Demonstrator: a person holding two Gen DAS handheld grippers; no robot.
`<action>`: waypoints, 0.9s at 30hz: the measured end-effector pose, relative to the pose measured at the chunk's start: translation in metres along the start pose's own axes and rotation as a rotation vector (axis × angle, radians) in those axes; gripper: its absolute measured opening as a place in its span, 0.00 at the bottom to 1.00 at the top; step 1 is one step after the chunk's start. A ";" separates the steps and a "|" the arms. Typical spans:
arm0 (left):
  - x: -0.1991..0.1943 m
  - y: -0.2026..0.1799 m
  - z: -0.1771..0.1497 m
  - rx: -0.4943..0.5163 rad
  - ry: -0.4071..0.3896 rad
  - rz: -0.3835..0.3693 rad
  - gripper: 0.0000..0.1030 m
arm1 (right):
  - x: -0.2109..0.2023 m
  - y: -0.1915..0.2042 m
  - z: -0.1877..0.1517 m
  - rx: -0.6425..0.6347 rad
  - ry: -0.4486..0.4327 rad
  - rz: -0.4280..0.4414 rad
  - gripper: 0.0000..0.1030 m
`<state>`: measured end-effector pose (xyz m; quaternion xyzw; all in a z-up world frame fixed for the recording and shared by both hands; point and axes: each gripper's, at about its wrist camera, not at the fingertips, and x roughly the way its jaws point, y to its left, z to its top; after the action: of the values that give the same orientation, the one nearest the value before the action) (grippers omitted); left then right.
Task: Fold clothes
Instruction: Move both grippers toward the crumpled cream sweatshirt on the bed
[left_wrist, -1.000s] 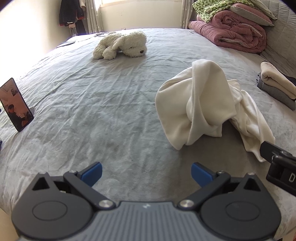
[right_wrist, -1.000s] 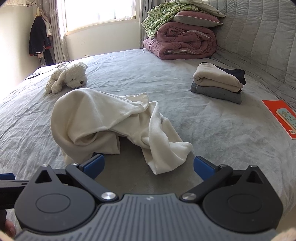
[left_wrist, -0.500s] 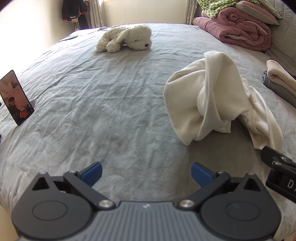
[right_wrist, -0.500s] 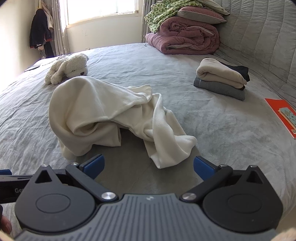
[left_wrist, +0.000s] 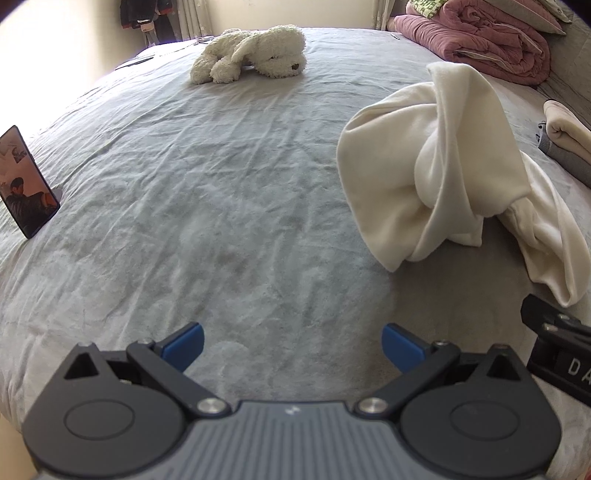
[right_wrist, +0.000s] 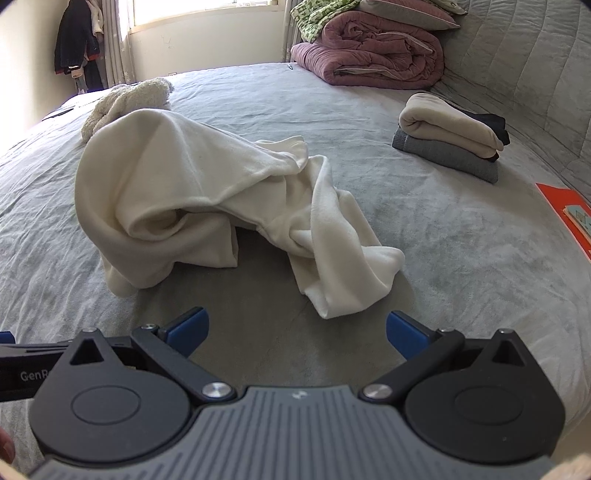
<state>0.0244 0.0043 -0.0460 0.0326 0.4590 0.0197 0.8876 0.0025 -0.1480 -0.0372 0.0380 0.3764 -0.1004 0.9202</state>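
We hold the left gripper (left_wrist: 291, 345) and right gripper (right_wrist: 297, 332) spread wide, empty, before a soft cream garment (right_wrist: 207, 199) heaped and twisted on the wrinkled grey bed (left_wrist: 207, 192).

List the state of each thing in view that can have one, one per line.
Left hand-held gripper: open, holding nothing, above bare bedsheet.
Right hand-held gripper: open, holding nothing, just short of the cream garment.
Cream garment: crumpled, unfolded, lying on the bed.
Clothes stack: folded, piled.
Phone: propped upright, screen lit.
Plush dog: lying flat.
Maroon quilt: folded.
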 end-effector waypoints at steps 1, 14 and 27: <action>0.002 -0.001 0.000 0.002 0.004 0.001 1.00 | 0.002 0.000 -0.001 -0.002 0.005 -0.001 1.00; 0.018 -0.005 -0.006 0.011 0.045 -0.003 1.00 | 0.036 -0.001 -0.017 -0.026 0.102 -0.013 1.00; 0.018 -0.010 -0.007 0.038 0.031 0.023 1.00 | 0.039 -0.002 -0.022 -0.034 0.109 0.000 1.00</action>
<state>0.0289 -0.0037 -0.0659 0.0542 0.4727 0.0216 0.8793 0.0143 -0.1529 -0.0805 0.0278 0.4275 -0.0917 0.8989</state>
